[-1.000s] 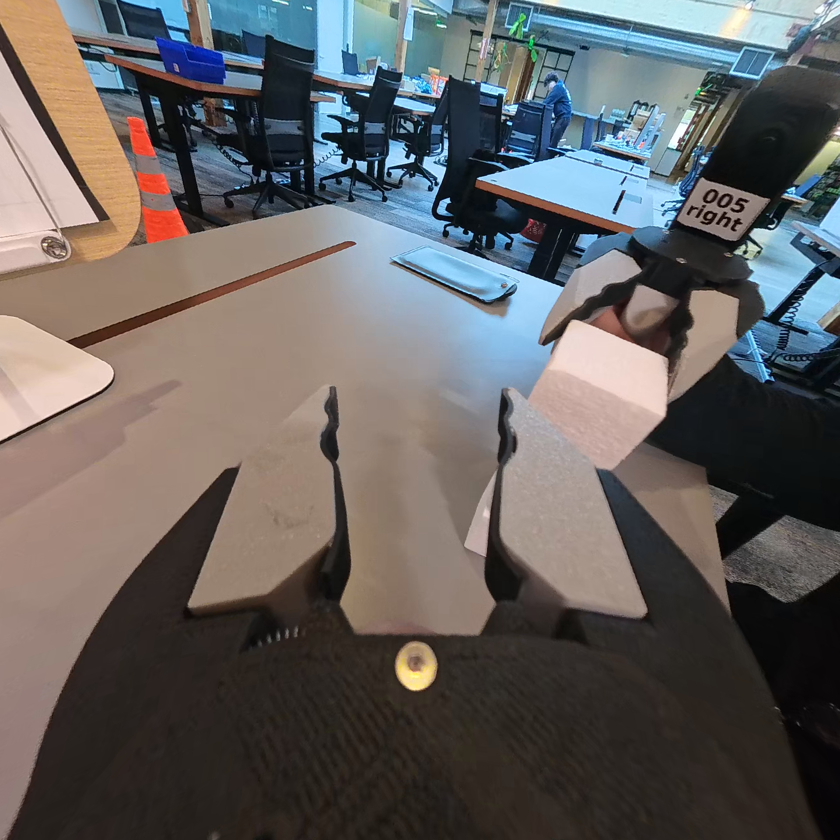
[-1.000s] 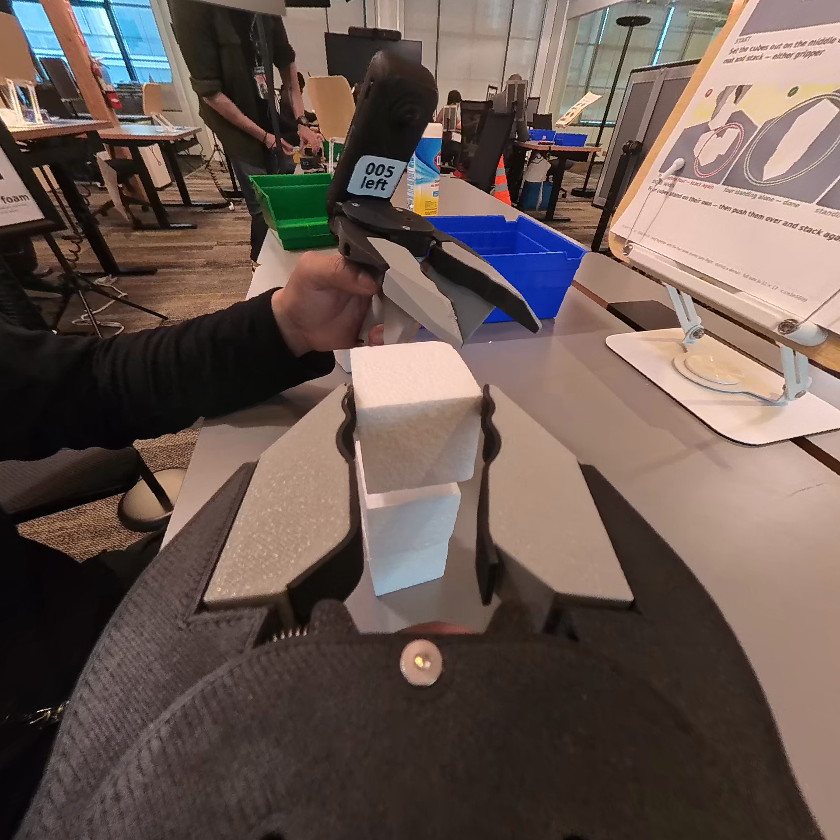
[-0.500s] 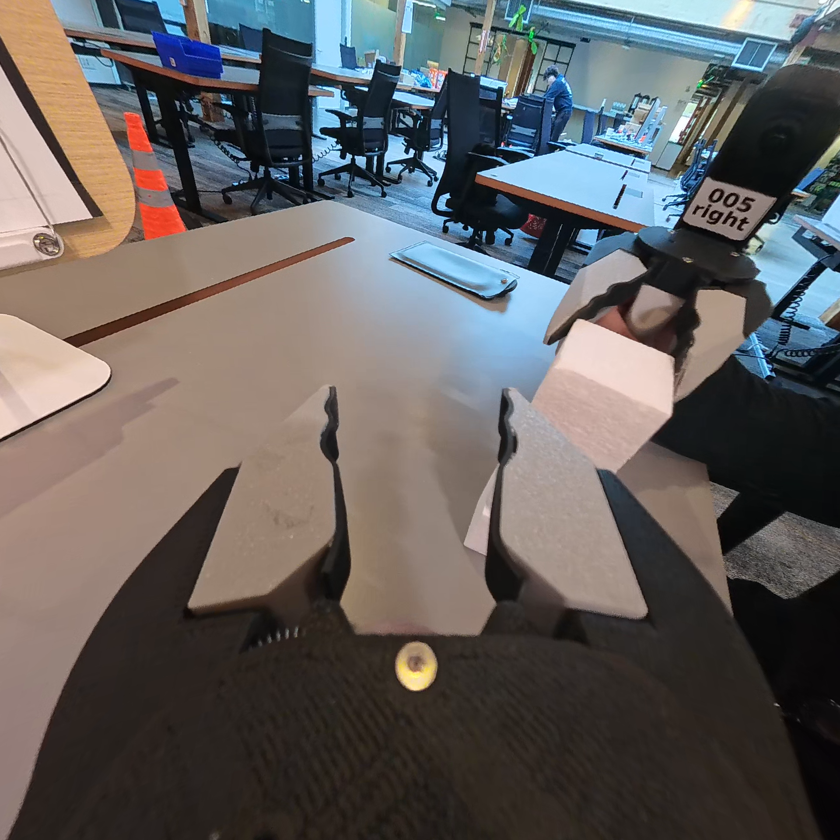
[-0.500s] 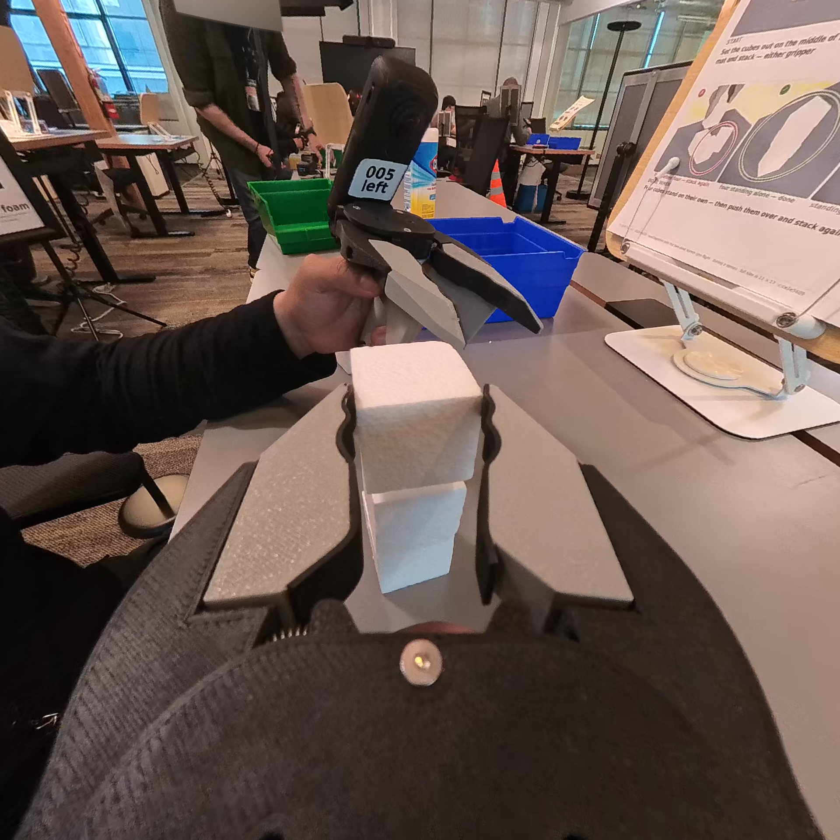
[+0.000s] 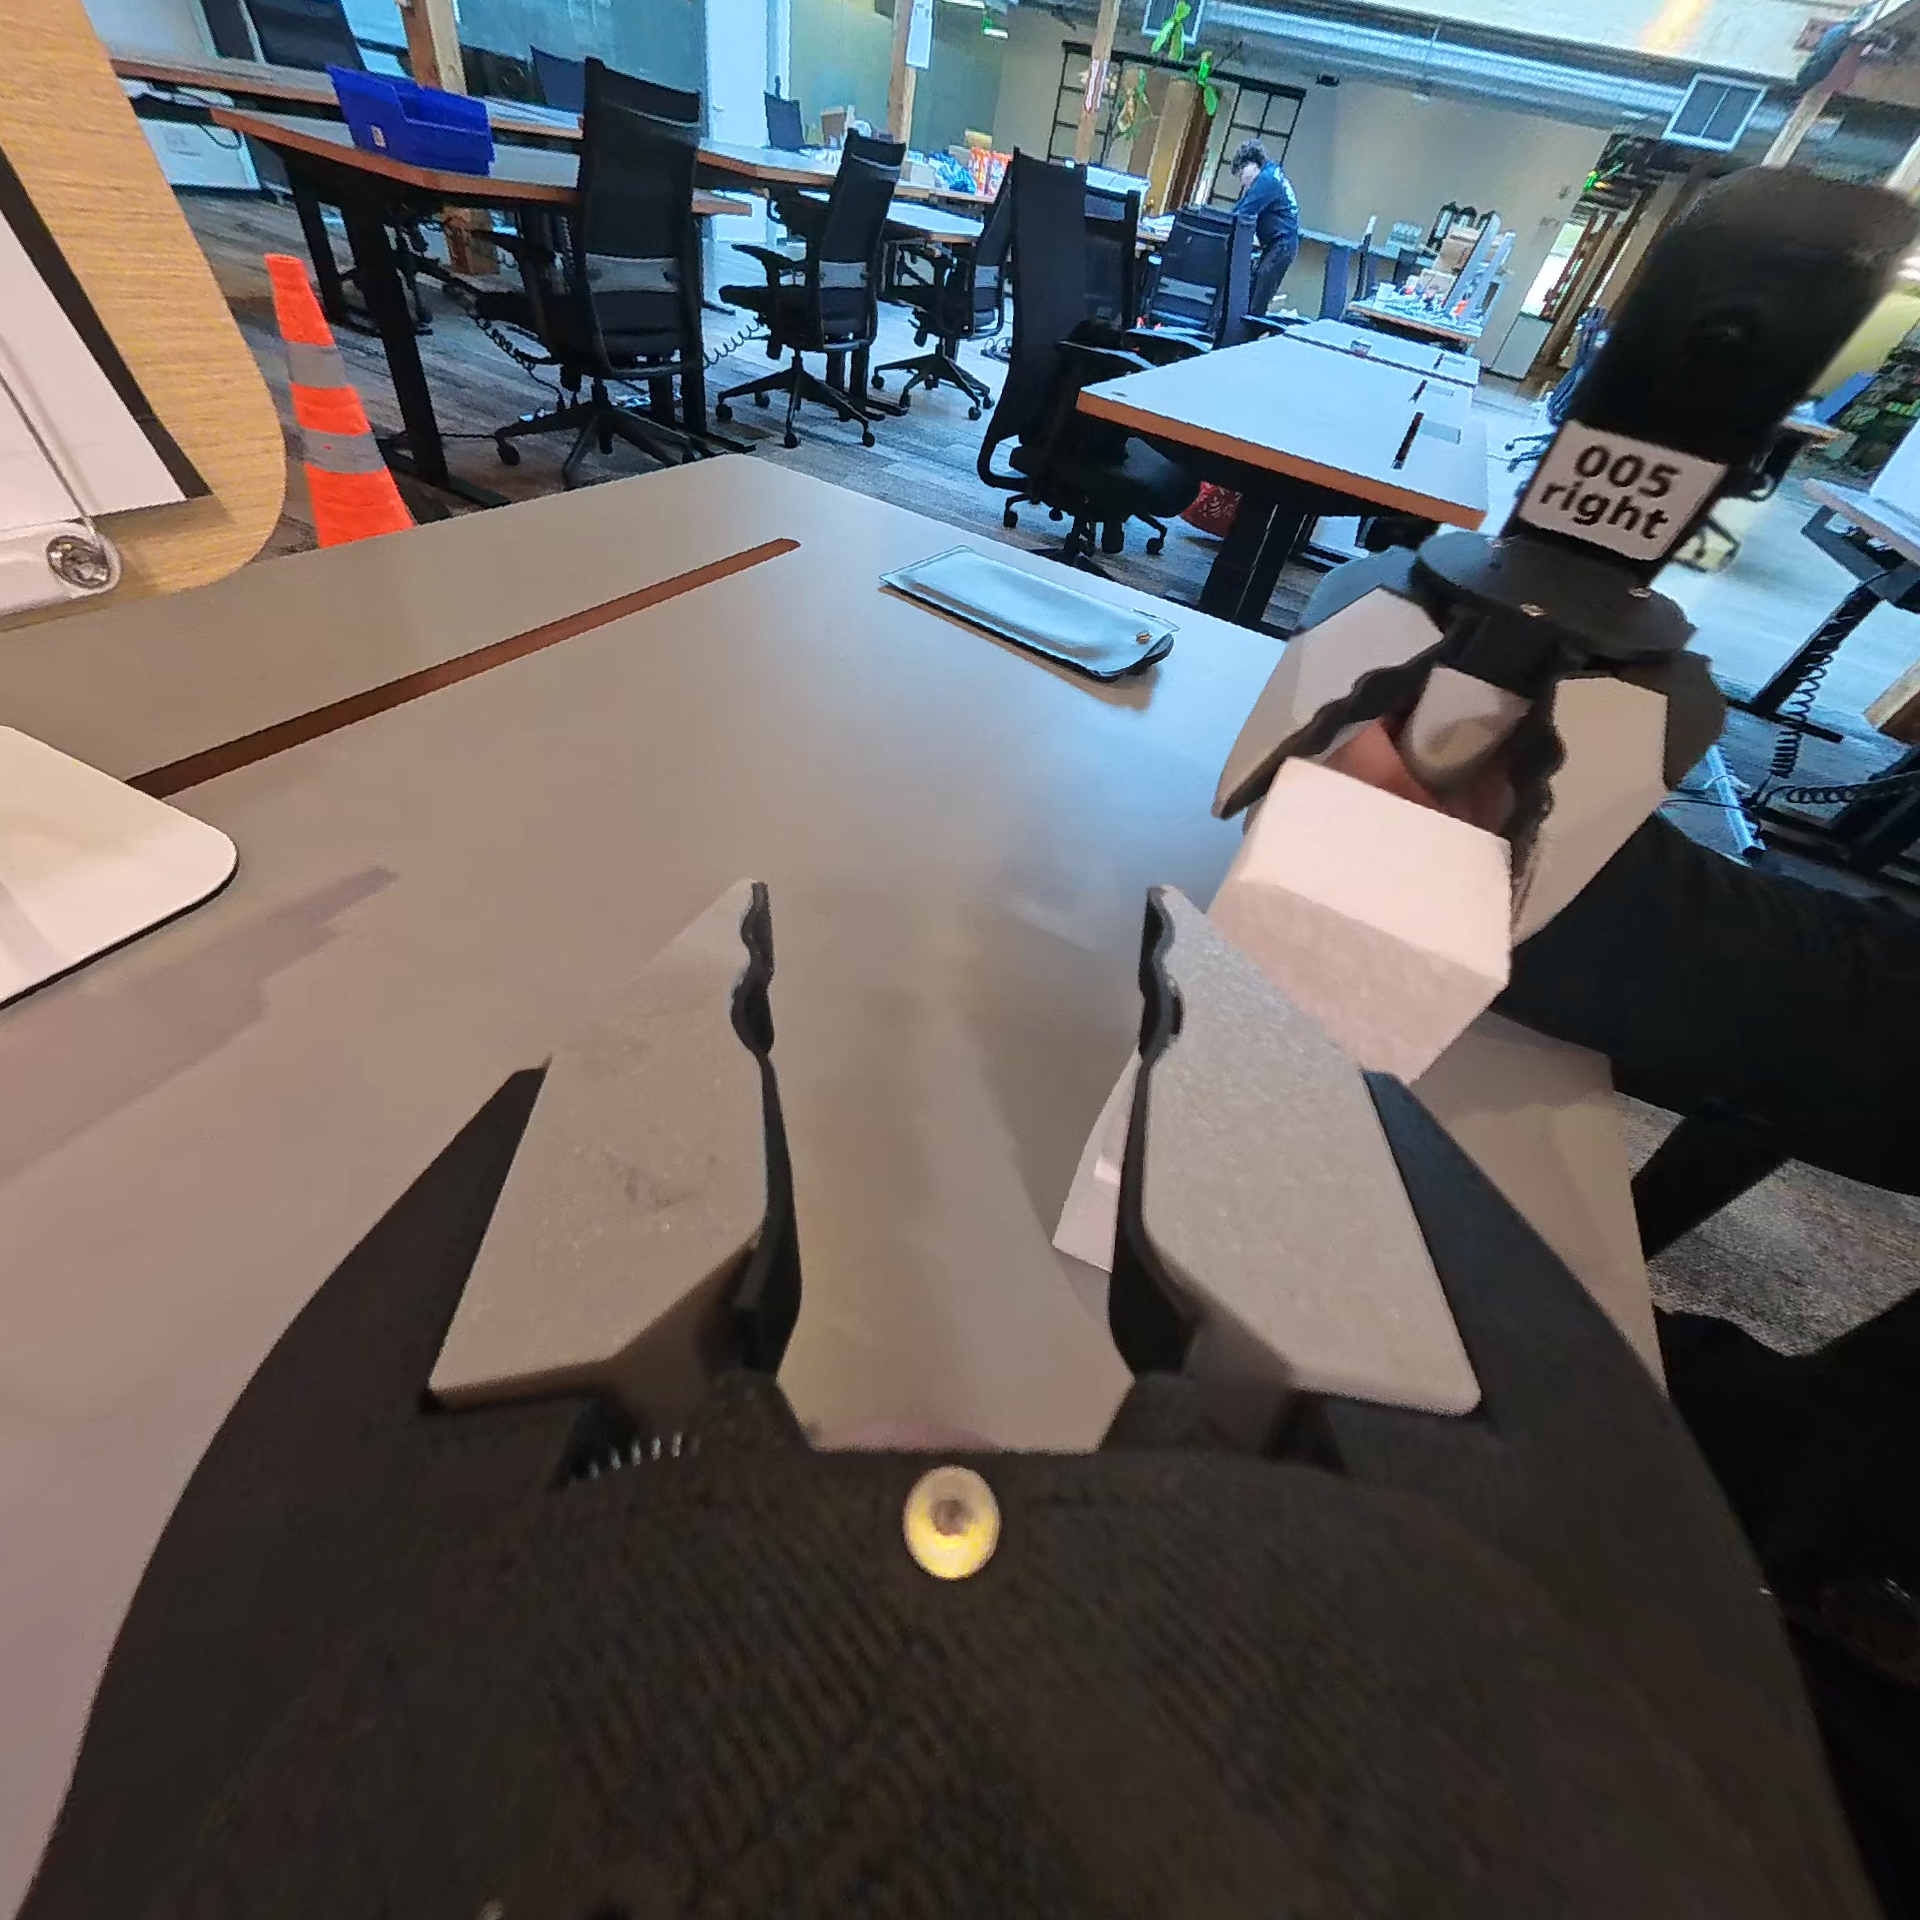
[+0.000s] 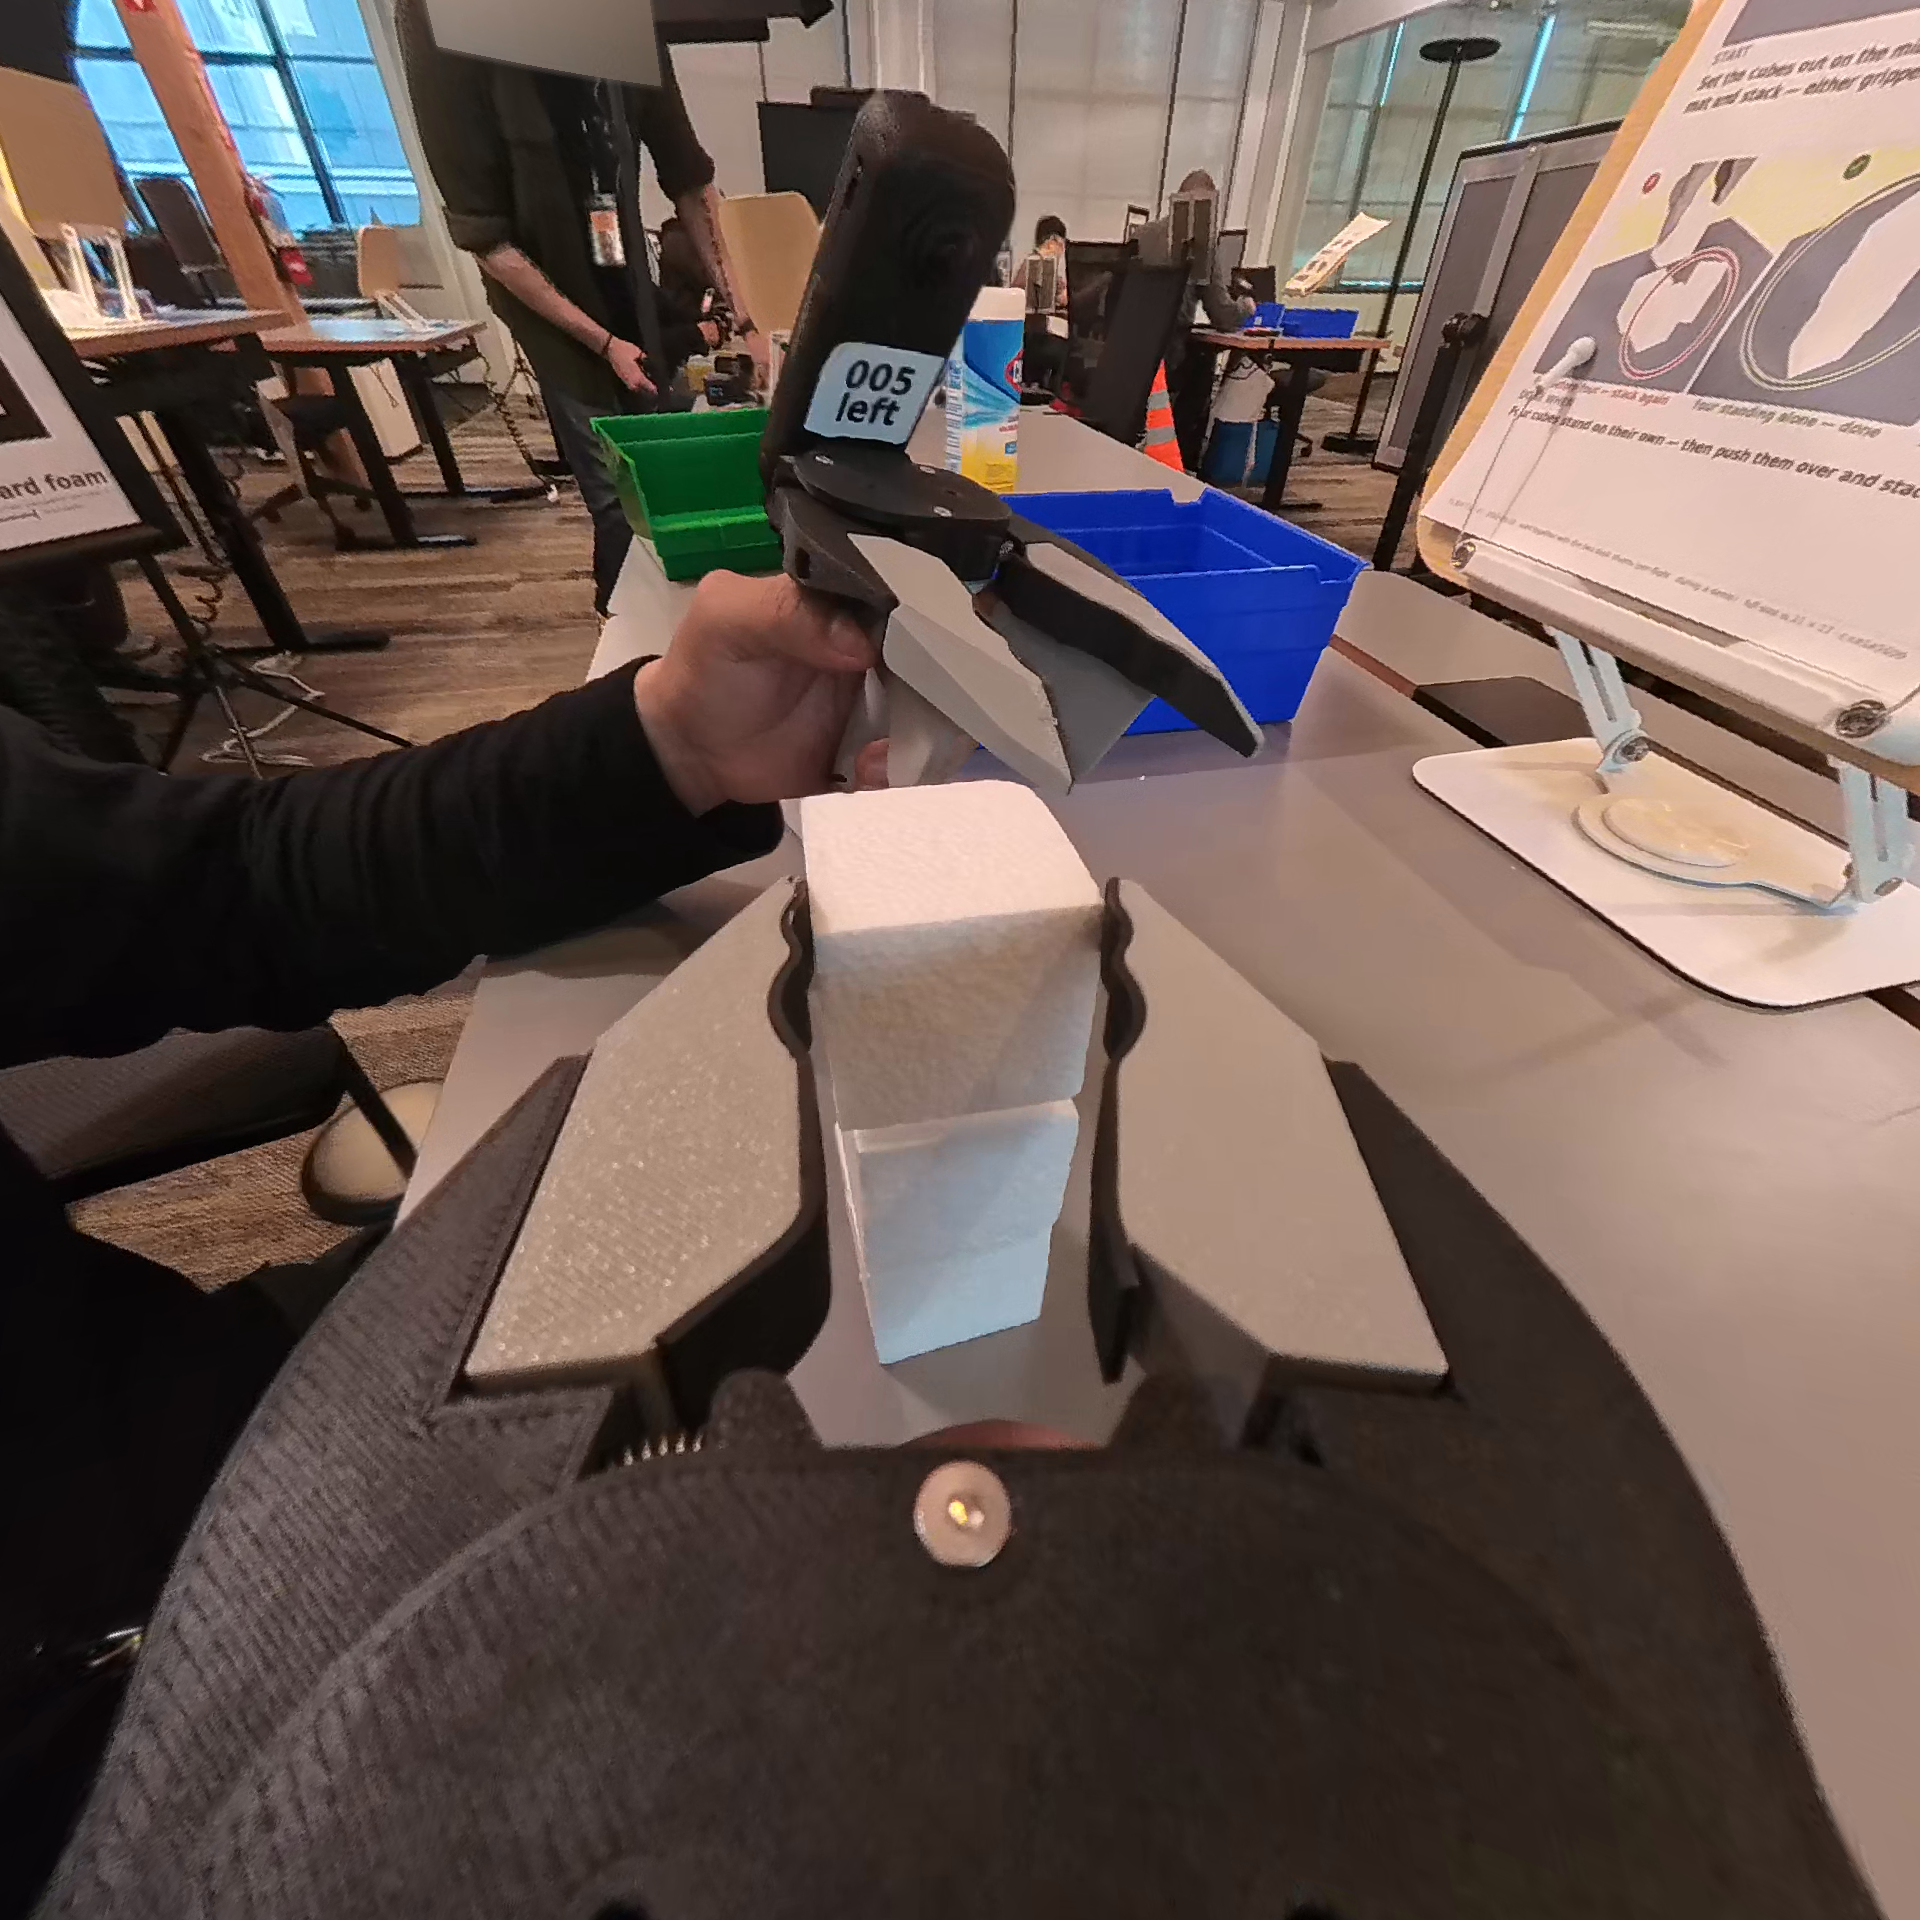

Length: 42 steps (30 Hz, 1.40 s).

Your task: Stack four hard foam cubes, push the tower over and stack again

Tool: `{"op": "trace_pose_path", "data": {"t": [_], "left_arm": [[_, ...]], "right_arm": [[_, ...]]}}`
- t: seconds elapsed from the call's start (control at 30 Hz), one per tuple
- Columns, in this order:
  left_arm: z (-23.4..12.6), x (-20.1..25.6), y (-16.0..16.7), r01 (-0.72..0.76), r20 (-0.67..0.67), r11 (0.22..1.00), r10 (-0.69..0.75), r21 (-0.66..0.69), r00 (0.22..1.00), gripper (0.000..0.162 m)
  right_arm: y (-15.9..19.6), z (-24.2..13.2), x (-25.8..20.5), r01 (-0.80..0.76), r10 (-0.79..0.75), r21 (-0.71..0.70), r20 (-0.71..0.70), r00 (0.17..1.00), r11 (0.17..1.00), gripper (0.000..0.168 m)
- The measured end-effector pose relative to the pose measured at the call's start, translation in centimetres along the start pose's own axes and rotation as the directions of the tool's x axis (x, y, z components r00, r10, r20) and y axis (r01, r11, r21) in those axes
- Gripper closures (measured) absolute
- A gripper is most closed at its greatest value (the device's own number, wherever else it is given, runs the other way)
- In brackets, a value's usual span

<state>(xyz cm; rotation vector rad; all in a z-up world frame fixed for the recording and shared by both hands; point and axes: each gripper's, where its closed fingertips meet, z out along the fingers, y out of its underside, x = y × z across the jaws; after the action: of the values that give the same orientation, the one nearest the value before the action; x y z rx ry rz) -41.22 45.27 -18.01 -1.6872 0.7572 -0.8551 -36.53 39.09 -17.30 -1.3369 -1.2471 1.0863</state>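
In the centre of the right wrist view, the right gripper (image 6: 954,971) has its jaws closed on a foam cube (image 6: 951,961) above another cube (image 6: 961,1231) on the tabletop (image 6: 1455,1091). Square the edges, lower flat, then release. The left gripper (image 5: 956,997) hangs open, empty.

two white foam cubes are counted in the right wrist view: an upper cube (image 6: 951,977) at 12 o'clock and a lower cube (image 6: 956,1236) beneath it at 6 o'clock. two grippers are counted, the right gripper (image 6: 951,935) and the left gripper (image 6: 1091,727). two bins are seen at 12 o'clock, one green bin (image 6: 686,488) and one blue bin (image 6: 1216,582). one orange cone (image 5: 332,416) is counted at 10 o'clock in the left wrist view, and one flat grey pouch (image 5: 1029,613) at 1 o'clock.
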Motion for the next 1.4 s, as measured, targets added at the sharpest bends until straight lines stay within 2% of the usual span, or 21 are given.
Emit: {"op": "trace_pose_path", "data": {"t": [0.53, 0.9, 1.23, 1.4], "left_arm": [[0.0, 0.1, 0.0, -0.004, -0.002, 1.0, 0.004, -0.002, 1.0, 0.092], [-0.1, 0.1, -0.1, -0.001, -0.004, 1.0, 0.001, 0.005, 1.0, 0.092], [-0.9, -0.6, -0.7, -0.01, 0.036, 0.999, 0.009, 0.032, 0.999, 0.091], [-4.0, 0.2, -2.0, -0.021, 0.059, 0.992, 0.014, 0.126, 0.998, 0.093]], "right_arm": [[0.6, 0.3, 0.0, -0.006, 0.006, -0.016, 0.015, 1.0, 1.0, 0.115], [1.2, 0.5, 0.0, -0.018, 0.019, -0.042, 0.028, 0.999, 0.999, 0.107], [-1.8, -1.6, 0.9, -0.026, 0.026, 0.109, 0.001, 1.0, 0.994, 0.102], [-2.8, -2.9, 2.2, -0.036, 0.044, 0.177, -0.042, 0.998, 0.984, 0.104]]}}
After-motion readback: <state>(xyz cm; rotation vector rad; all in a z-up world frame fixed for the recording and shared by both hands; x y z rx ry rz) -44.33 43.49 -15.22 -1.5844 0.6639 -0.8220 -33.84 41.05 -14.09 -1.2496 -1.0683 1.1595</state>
